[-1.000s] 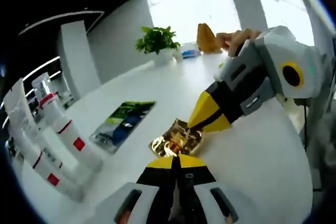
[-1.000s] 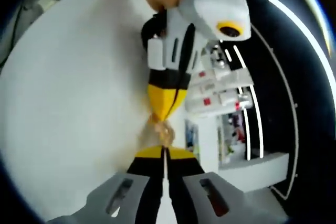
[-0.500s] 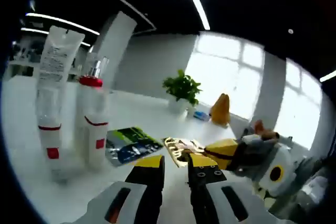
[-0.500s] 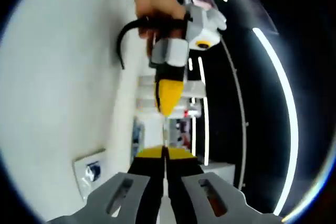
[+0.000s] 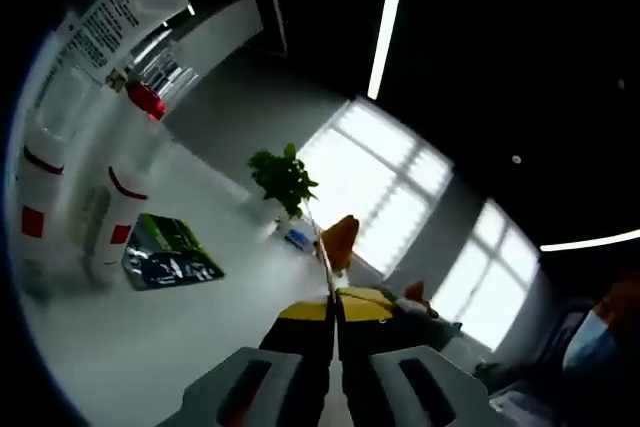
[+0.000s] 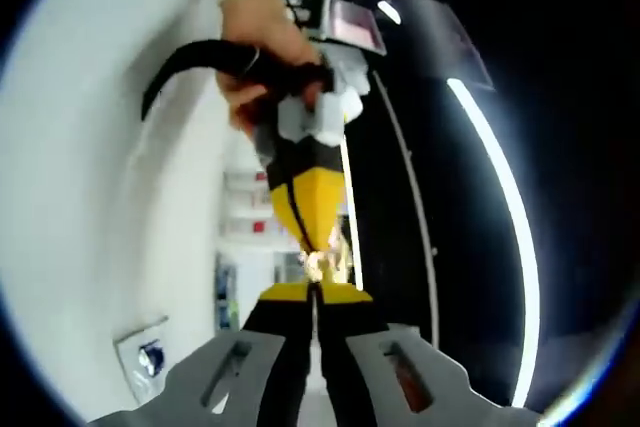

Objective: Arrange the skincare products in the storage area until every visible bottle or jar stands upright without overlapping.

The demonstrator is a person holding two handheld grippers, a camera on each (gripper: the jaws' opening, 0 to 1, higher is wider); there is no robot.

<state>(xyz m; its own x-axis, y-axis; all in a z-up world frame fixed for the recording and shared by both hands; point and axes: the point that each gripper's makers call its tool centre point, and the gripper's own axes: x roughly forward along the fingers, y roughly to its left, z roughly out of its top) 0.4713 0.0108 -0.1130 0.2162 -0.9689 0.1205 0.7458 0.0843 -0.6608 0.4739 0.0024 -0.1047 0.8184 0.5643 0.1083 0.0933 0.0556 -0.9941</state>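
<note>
While two claws meet, two tubes [image 5: 40, 162], one sachet [image 5: 168, 253]

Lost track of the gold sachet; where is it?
In the right gripper view the gold sachet hangs above the table, pinched between the right claw and the left claw.

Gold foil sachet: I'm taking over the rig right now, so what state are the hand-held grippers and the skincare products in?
Left hand-held gripper: shut on the crinkled gold foil sachet, which is lifted off the table.
Right hand-held gripper: shut on the sachet's opposite edge.
The white red-banded tube and white red-capped bottle stand upright on the white table. A green-and-black flat packet lies beside them.
Done: tube and bottle standing.
Left: set the sachet down clear of them.
</note>
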